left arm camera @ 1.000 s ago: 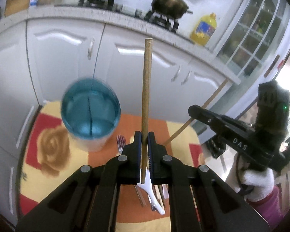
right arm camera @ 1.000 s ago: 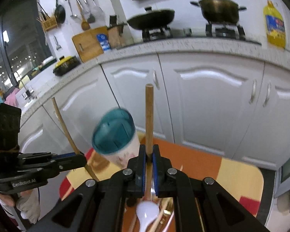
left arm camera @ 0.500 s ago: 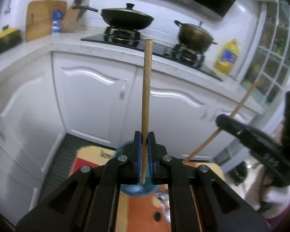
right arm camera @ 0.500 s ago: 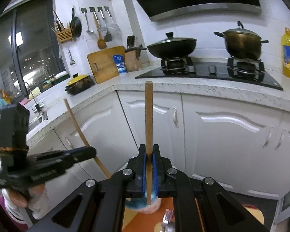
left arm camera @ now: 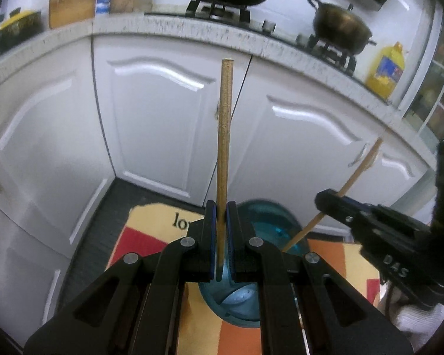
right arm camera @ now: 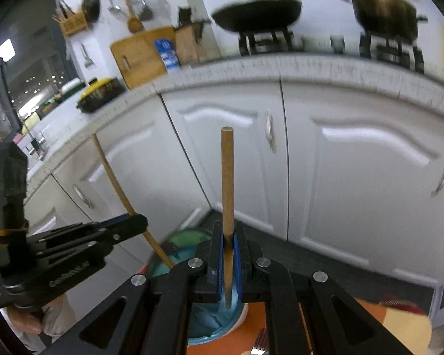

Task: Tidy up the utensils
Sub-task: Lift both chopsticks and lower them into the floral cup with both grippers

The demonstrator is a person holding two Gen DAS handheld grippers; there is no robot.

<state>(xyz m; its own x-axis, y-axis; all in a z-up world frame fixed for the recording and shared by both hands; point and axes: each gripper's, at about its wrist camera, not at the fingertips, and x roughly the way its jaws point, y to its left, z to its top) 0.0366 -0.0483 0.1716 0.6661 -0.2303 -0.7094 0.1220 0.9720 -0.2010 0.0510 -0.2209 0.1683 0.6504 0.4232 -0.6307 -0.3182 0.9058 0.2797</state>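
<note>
My left gripper (left arm camera: 221, 222) is shut on a wooden chopstick (left arm camera: 224, 136) that stands upright, its lower tip over the blue utensil cup (left arm camera: 263, 224). My right gripper (right arm camera: 228, 242) is shut on a second wooden chopstick (right arm camera: 227, 183), also upright, its lower end over the same blue cup (right arm camera: 210, 319). In the left wrist view the right gripper (left arm camera: 321, 199) comes in from the right with its chopstick (left arm camera: 352, 177) slanting down to the cup rim. In the right wrist view the left gripper (right arm camera: 142, 222) sits at left with its chopstick (right arm camera: 115, 183) reaching into the cup.
The cup stands on a small table with an orange, yellow and red patterned cloth (left arm camera: 151, 236). A fork (right arm camera: 260, 344) lies on the cloth near the cup. White kitchen cabinets (left arm camera: 168, 112) and a worktop with pans stand close behind.
Both grippers tilted up, then back down and came over the cup. The chopsticks' lower ends now hang at the cup's mouth. The spoon and fork on the cloth have left the left view.
</note>
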